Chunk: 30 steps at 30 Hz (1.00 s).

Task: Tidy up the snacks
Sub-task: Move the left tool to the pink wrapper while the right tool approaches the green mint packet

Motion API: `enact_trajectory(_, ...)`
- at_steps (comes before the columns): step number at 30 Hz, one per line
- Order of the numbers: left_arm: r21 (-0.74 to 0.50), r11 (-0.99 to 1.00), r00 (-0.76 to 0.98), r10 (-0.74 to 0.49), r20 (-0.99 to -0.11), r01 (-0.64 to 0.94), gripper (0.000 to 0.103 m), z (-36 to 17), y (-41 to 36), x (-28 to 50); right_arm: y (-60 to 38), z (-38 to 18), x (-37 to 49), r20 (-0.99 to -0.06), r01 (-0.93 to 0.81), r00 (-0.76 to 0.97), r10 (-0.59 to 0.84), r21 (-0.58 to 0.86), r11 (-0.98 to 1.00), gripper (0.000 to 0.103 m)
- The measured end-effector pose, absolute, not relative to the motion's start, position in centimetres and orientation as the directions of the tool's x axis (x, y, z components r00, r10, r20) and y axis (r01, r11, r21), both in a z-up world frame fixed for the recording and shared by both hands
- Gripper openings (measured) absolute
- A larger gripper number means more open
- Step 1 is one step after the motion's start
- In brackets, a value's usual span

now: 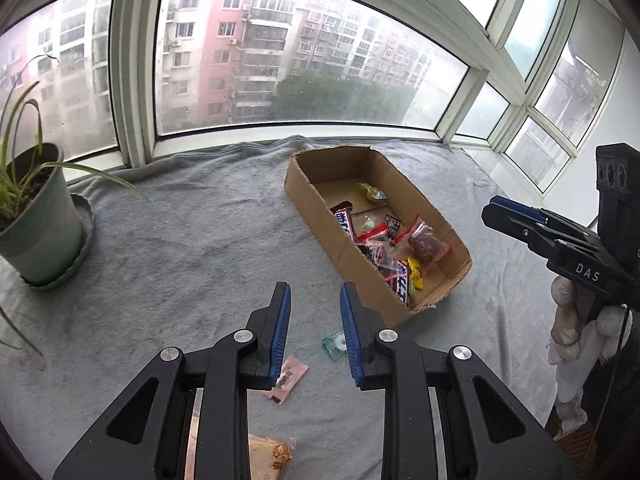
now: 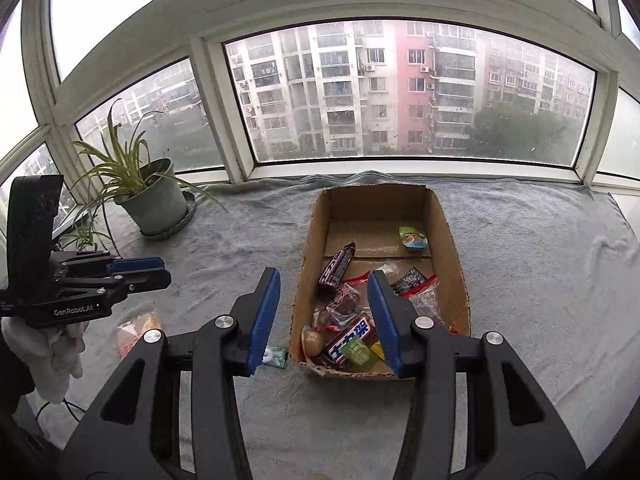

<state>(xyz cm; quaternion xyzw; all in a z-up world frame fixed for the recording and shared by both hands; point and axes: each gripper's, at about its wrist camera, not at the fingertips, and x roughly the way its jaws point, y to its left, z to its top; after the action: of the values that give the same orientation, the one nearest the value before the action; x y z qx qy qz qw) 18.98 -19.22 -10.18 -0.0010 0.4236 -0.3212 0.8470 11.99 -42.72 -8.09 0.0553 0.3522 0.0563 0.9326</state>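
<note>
Both tongs hang open and empty above the gray-toweled surface (image 1: 168, 240). Left tongs (image 1: 315, 330) hover over loose snacks: a pink packet (image 1: 289, 378) and a small green packet (image 1: 335, 344) just beneath, and a tan packet (image 1: 270, 456) nearer, partly hidden by the tool. Right tongs (image 2: 323, 318) sit over the near end of the box (image 2: 452, 248), which holds most snacks, what look like chocolate bars (image 2: 349, 338) and clear bags. A potted plant (image 2: 154, 204) stands far left.

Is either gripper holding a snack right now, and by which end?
No. The left gripper and right gripper are both open and empty.
</note>
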Motion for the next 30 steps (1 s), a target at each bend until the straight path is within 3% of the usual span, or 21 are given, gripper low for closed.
enact_trajectory(10, -0.217, 0.797, 0.47, -0.526, -0.709, 0.564, 0.024, -9.7, -18.7, 17.3, -40.5, -9.0, 9.9, -0.661, -0.138, 0.718, 0.219, 0.173, 0.975, 0.047)
enact_trajectory(23, -0.253, 0.843, 0.448, -0.479, -0.755, 0.475, 0.024, -12.8, -13.6, 16.5, -36.1, -14.9, 9.8, -0.761, -0.284, 0.553, 0.338, 0.209, 0.936, 0.047)
enact_trajectory(30, -0.28, 0.866, 0.444, -0.461, -0.768, 0.414, 0.024, -14.0, -10.7, 15.5, -32.8, -17.8, 12.5, -0.805, -0.34, 0.491, 0.332, 0.173, 0.924, 0.047)
